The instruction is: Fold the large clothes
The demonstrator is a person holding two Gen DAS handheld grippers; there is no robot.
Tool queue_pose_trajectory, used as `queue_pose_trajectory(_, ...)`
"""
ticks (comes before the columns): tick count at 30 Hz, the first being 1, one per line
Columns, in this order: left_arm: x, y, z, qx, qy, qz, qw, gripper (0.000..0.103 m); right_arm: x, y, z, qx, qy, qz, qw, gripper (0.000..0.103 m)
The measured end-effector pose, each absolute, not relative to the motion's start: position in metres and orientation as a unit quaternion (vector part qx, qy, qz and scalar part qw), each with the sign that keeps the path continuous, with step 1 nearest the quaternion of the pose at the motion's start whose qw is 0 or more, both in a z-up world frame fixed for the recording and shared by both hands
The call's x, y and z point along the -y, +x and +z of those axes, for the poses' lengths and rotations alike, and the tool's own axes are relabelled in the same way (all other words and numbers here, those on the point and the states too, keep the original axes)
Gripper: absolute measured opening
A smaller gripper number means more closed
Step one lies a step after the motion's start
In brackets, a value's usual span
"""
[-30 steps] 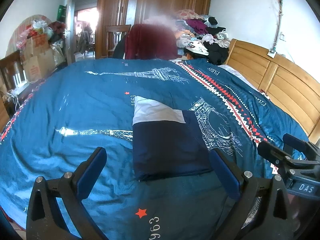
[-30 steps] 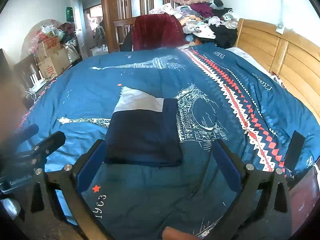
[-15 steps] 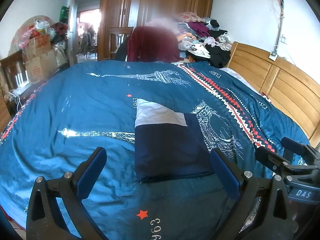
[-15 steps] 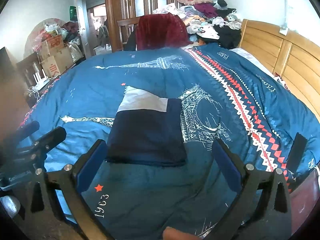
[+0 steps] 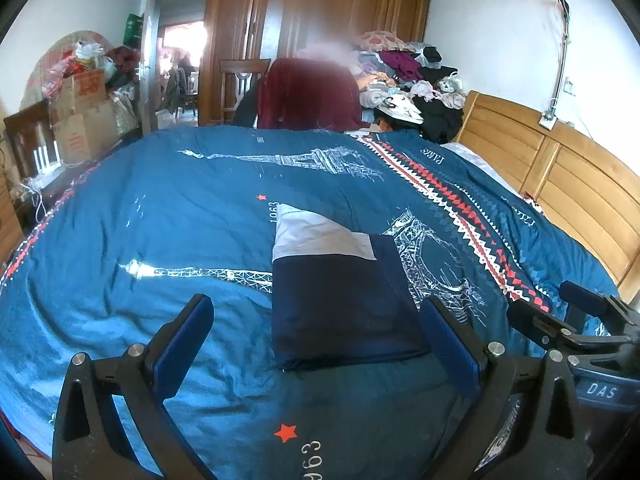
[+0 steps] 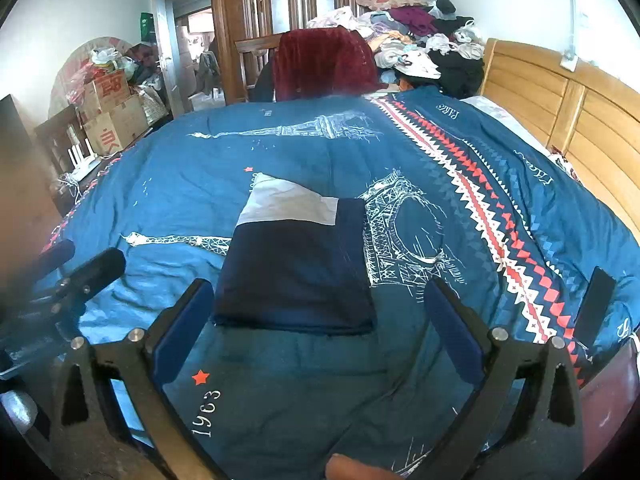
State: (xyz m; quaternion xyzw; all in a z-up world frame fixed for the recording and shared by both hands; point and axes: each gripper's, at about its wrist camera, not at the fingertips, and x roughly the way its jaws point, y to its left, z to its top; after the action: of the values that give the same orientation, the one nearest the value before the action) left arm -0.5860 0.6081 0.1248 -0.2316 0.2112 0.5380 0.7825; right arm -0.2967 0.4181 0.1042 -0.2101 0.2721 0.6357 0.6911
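A folded navy garment (image 5: 340,300) with a white-grey panel at its far end lies flat as a neat rectangle on the blue bedspread (image 5: 160,208). In the right wrist view the same navy garment (image 6: 296,272) rests just beyond the fingers. My left gripper (image 5: 316,344) hovers above the near edge of the bed, open, with nothing between its blue pads. My right gripper (image 6: 316,328) is open too and holds nothing. Each gripper shows at the edge of the other's view: the right gripper (image 5: 580,328) and the left gripper (image 6: 72,280).
A wooden headboard (image 5: 560,176) runs along the right. A heap of loose clothes (image 5: 412,80) and a chair with a dark red cover (image 5: 312,96) stand beyond the bed. Cardboard boxes (image 5: 80,116) are stacked at the left. A dark phone (image 6: 596,304) lies at the right.
Both grippers have drawn slightly back and up from the folded garment, which lies unmoved. Both stay open.
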Motion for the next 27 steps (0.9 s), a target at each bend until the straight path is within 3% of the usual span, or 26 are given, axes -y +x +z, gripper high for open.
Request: queue_pose_trajectory(27,-0.608,-0.594,0.144,-0.188,-0.225,0.543,0.786,0.103,-0.422,-0.304,0.114,-0.267,-0.202,0.642,0.689,0.103)
